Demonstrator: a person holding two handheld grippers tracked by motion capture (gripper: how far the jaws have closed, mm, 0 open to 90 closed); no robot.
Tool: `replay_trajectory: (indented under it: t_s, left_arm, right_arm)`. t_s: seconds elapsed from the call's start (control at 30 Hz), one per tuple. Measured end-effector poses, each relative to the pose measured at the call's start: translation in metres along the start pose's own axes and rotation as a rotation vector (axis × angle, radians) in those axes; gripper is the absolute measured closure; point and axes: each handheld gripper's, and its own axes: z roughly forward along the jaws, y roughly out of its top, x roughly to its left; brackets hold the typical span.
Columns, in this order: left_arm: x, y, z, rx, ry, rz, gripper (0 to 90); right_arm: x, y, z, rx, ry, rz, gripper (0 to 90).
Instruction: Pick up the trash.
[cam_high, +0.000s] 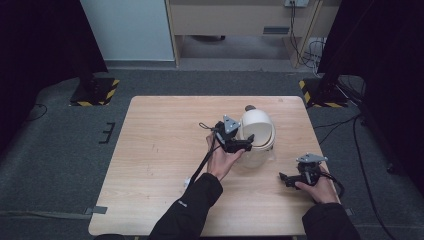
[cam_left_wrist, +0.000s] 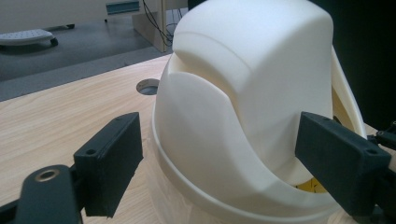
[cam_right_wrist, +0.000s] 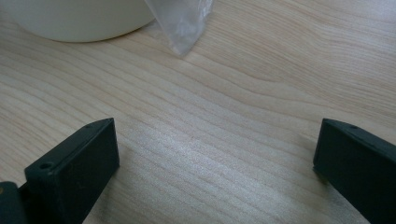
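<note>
Right now the cream swing-lid bin (cam_high: 257, 136) stands upright on the wooden table (cam_high: 160, 150), right of centre and toward the far half. The left gripper (cam_high: 239, 145) is at its near-left side, jaws spread wide on either side of the domed lid (cam_left_wrist: 252, 70), not clamped; whether either pad touches the shell I cannot tell. The right gripper (cam_high: 290, 180) rests low over bare wood near the right edge, well apart from the bin, jaws parted and holding nothing.

Risk, as I judge it: the lid is smooth and curved, so pads closing on it could skate off, or push the light bin sideways (nothing steadies it from the other side). The flap may also swing under a one-sided press, and the clear liner corner (cam_right_wrist: 184, 23) poking out at the base could snag.

Orientation: the long axis is vertical, base down on the table. In the high view the lid's opening faces toward the near-left, at the left gripper. Something yellow (cam_left_wrist: 310, 186) shows inside the gap.
</note>
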Motion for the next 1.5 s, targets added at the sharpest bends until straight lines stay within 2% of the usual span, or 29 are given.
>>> replay_trajectory:
  t_s: [0.37, 0.67, 1.5]
  left_arm:
    - [0.001, -0.003, 0.005, 0.025, 0.005, -0.005, 14.6]
    - [0.002, -0.004, 0.008, 0.040, 0.005, -0.025, 14.0]
    - [-0.001, -0.005, 0.017, 0.043, 0.022, -0.053, 15.8]
  right_arm:
    - [0.000, 0.000, 0.000, 0.000, 0.000, 0.000, 0.5]
    - [0.000, 0.000, 0.000, 0.000, 0.001, 0.000, 0.5]
    - [0.000, 0.000, 0.000, 0.000, 0.000, 0.000, 0.5]
